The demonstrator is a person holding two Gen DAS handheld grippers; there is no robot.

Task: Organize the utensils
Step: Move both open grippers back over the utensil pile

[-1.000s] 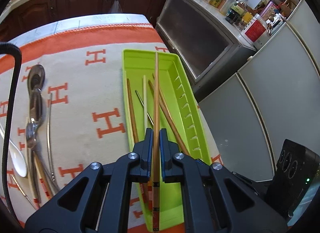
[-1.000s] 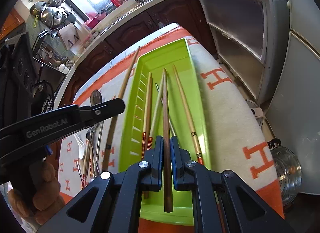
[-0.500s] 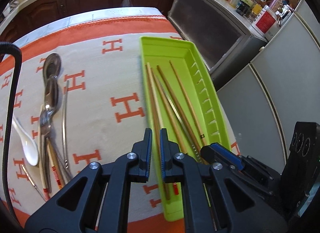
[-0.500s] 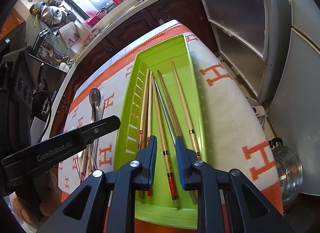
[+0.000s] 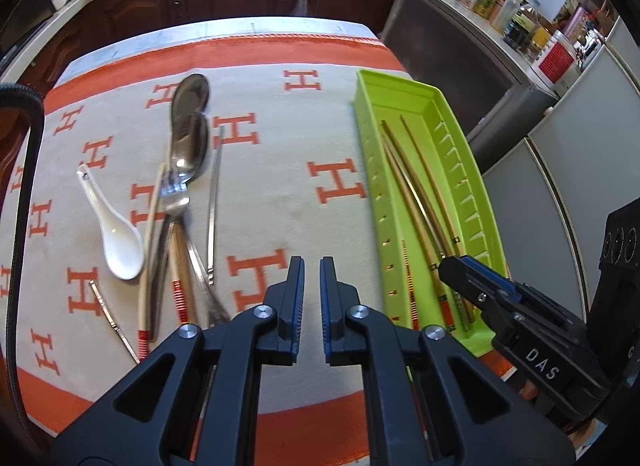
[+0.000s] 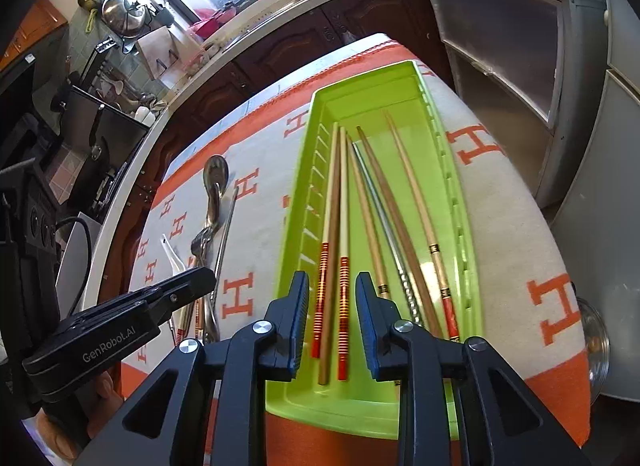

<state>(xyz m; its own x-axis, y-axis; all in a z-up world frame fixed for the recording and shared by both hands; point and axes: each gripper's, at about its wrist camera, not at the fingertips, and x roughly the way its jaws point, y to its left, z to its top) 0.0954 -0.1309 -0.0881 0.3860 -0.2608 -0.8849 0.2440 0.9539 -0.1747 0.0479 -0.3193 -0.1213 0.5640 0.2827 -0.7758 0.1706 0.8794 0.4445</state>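
White ceramic spoon (image 5: 116,225) sits far left on the orange-and-cream cloth (image 5: 280,193), next to the heap of metal spoons, a fork and loose chopsticks (image 5: 180,201). Your left gripper (image 5: 311,298) hangs over bare cloth right of that heap, jaws nearly closed, nothing in them. Green tray (image 6: 404,69) lies further right with the sorted chopsticks (image 6: 360,225) lengthwise inside. Your right gripper (image 6: 332,322) is over the tray's near end, jaws opening, pads clear of the two red-banded sticks seen between them.
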